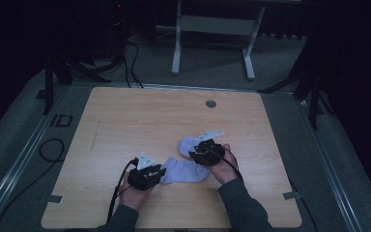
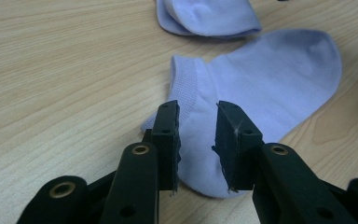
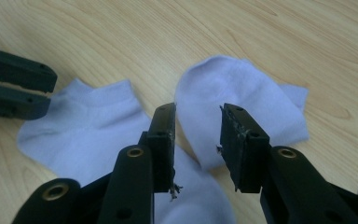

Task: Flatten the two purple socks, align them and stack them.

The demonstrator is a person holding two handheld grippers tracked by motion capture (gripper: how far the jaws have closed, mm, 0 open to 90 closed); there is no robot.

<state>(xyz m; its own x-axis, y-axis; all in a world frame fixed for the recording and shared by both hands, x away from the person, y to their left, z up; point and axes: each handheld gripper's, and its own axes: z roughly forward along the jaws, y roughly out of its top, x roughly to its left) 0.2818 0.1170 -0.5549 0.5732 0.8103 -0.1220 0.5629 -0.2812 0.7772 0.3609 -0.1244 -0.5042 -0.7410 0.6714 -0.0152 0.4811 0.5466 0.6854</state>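
A: Why are both socks lying flat on the counter (image 1: 125, 116) instead of being held?

B: Because neither gripper has hold of anything. The left gripper (image 2: 196, 140) has its jaws parted, with the cuff end of the near sock (image 2: 261, 93) lying between and under them; the pads don't press on the cloth. My guess is a sock laid out flat is easier to line up with its partner.

A: And the right one?

B: The right gripper (image 3: 198, 140) is the same: jaws standing apart, hovering over the folded sock (image 3: 242, 98), nothing pinched. In the high view it sits above that sock's far end, in the person's right hand (image 1: 227, 166).

A: So where do the two socks sit relative to each other?

B: Side by side near the front middle of the counter, overlapping slightly where the folded one's lower edge lies on the flat one (both are the same pale lilac, so they read as a pair). In the right gripper view the left gripper's jaws show at the far left, beside the flat sock's cuff.

A: Why one hand at each end?

B: I'd judge it's to keep the cuff end and the toe end both within reach, so the pair can be squared up or stacked without the fabric bunching.
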